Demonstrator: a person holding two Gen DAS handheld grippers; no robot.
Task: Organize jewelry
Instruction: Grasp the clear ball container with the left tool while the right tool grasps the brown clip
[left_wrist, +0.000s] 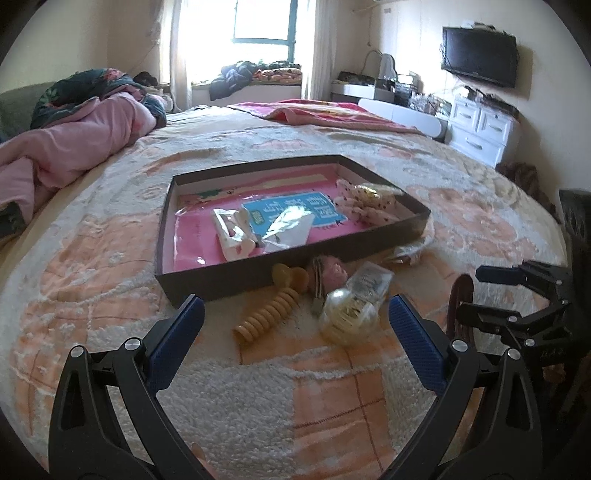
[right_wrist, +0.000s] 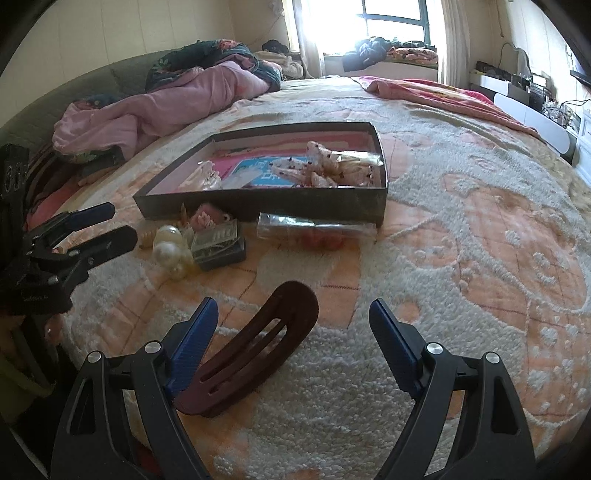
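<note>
Both claws stand open and empty: the right claw (right_wrist: 291, 325) straddles the brown hair clip (right_wrist: 255, 354) on the bed (right_wrist: 480, 258), apparently touching 1 pad, so closing off-centre could flip it, while the left claw (left_wrist: 295, 317) hovers near the pearl clip (left_wrist: 347, 314).

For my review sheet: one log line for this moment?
left tongs open over pearl clip | right tongs open around brown clip | nothing held

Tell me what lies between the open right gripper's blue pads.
A dark brown slotted hair clip on the bedspread, beside one pad, ungripped; the right wrist view shows it.
</note>
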